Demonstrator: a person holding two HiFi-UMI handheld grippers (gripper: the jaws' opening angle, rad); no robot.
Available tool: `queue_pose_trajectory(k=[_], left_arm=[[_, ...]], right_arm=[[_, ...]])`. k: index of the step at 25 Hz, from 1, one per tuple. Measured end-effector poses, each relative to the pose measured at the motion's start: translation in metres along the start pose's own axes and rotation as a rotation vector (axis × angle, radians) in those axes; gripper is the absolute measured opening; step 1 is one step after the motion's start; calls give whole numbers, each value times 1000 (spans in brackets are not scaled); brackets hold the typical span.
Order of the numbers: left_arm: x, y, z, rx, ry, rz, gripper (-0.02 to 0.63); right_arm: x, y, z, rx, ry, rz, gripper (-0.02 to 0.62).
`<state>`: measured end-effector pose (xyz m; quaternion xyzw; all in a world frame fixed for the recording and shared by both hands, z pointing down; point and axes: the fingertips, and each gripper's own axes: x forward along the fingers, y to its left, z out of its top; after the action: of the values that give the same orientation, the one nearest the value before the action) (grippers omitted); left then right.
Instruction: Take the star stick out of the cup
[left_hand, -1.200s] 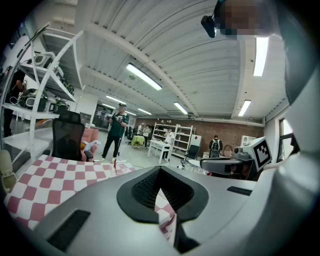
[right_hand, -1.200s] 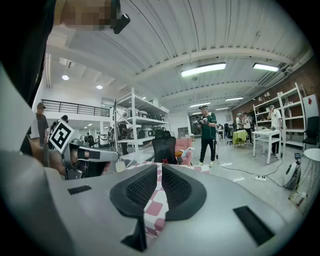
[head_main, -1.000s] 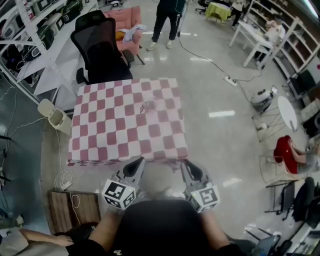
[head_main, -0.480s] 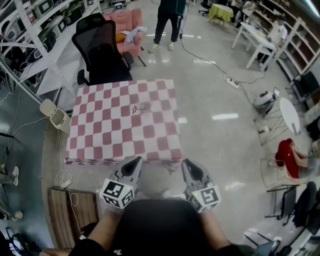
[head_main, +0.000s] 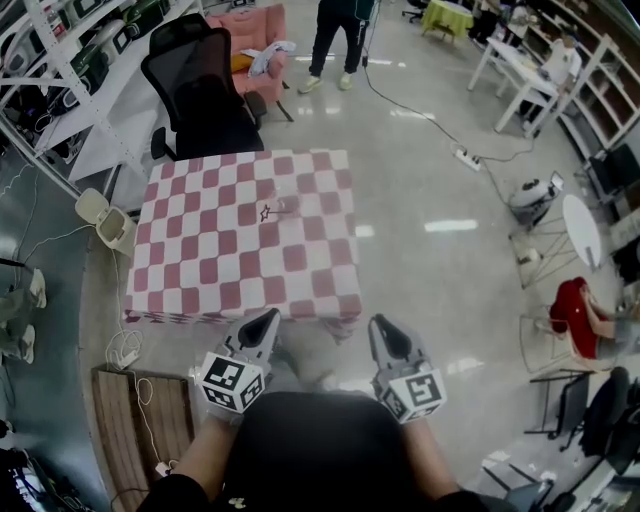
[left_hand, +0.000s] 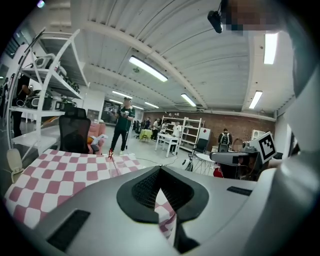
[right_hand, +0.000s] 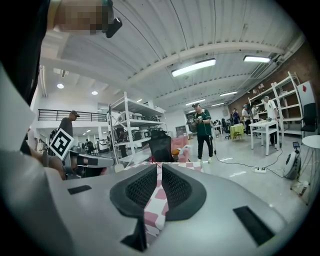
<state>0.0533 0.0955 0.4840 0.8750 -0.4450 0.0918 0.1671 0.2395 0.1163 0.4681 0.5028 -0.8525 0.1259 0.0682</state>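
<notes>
The star stick (head_main: 266, 213), a thin stem with a small star-shaped head, stands with a small clear cup (head_main: 288, 206) on the square surface (head_main: 200, 270) covered in a pink-and-white checked cloth, a little beyond that surface's middle, toward its far edge. In the head view the star shows as a pale outline just left of the cup, and the stem slants from it to the cup. It is too small to tell how deep the stem sits. In the left gripper view the stem reads as a fine red line rising from the surface. The left tool (head_main: 267, 320) and the right tool (head_main: 381, 327) hang side by side just off the surface's near edge, well apart from the cup. Each tool has its jaws closed tip to tip with nothing held, and only checked cloth shows through the slit behind the tips. A black mesh office chair (head_main: 200, 95) stands at the surface's far edge
</notes>
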Motion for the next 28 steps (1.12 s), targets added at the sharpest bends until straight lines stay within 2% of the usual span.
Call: queue_pose_trajectory(k=[7,18,28], left_arm=[[18,50,7,-30,5,-14,40],[53,164,28,-63,13,-75,41],[71,231,37,-42,36,-135,43]], right_arm=[[55,10,8,-2,16,1,43],[170,38,36,-44,40,-23,43],[237,65,42,-52,54,-46,43]])
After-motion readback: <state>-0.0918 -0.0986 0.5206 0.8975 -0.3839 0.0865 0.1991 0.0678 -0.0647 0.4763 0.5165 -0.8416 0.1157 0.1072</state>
